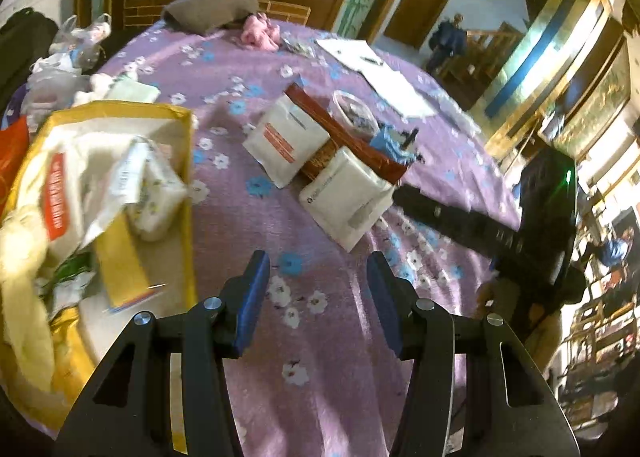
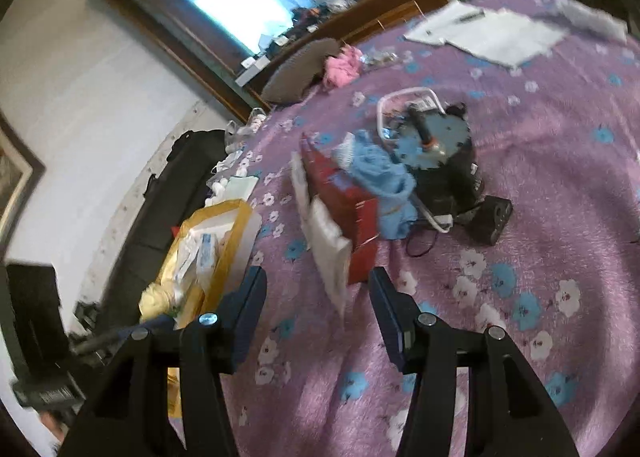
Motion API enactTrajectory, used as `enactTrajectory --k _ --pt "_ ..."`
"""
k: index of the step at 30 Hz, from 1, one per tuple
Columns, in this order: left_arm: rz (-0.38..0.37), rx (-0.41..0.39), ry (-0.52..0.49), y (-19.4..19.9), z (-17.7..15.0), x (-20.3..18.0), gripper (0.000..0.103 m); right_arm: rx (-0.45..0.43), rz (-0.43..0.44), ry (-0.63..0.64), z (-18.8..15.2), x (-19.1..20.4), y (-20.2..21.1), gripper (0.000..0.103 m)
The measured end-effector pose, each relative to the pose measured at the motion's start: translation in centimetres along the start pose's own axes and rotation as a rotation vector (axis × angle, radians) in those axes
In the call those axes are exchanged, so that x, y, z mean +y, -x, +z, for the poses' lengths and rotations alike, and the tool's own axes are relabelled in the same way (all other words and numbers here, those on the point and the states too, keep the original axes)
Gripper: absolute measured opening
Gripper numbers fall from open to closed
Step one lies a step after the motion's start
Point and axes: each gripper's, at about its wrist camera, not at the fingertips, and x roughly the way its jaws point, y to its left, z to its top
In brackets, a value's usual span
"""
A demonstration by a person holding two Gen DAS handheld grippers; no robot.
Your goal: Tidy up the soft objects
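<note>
Left gripper [image 1: 318, 289]: jaws apart, nothing between them. White soft packs [image 1: 346, 199] lie ahead, yellow box [image 1: 186, 161] to their left. Right gripper [image 2: 318, 303]: jaws apart, empty; white pack [image 2: 330, 253] just ahead.

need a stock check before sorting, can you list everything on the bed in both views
floral purple fleece bedspread: one, purple with white and blue flowers, under everything
yellow open cardboard box: one, yellow, left edge, holding soft packs
white soft packets: two, white, one with an orange stripe, mid-bed against the red box
red flat box: one, red, centre
light blue knitted cloth: one, blue, beside the red box
pink fluffy toy: one, pink, far end
grey-brown cushion: one, far end by the headboard
white paper sheets: several, far right
left gripper: open, empty
right gripper: open, empty
</note>
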Motion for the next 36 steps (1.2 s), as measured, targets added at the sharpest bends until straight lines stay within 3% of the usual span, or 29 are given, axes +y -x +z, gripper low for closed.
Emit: enactTrajectory --k 9,15,20,21,26,36 --pt "0.077 0.059 -0.176 -7.8 0.2 -4.9 0.051 -0.036 0.027 -0.066 0.8 -3.4 -0.2 0.053" --pt "0.185 0.054 -0.24 -11.3 0.9 -6.1 0.05 -0.056 0.003 -0.065 0.6 -3.7 0.4 0.053" --pt "0.167 0.053 -0.169 -11.2 1.3 -4.9 0.011 -0.047 0.023 -0.072 0.5 -3.9 0.5 0.053" --pt "0.164 0.052 -0.161 -11.2 1.4 -4.8 0.009 -0.043 0.029 -0.07 0.4 -3.8 0.4 0.053" --pt "0.117 0.004 -0.074 -8.9 1.8 -3.0 0.001 -0.033 0.032 -0.037 0.2 -3.1 0.2 0.053" --pt "0.026 -0.071 0.088 -2.6 0.4 1.5 0.001 -0.063 0.1 0.055 -0.1 -0.6 0.8 0.053"
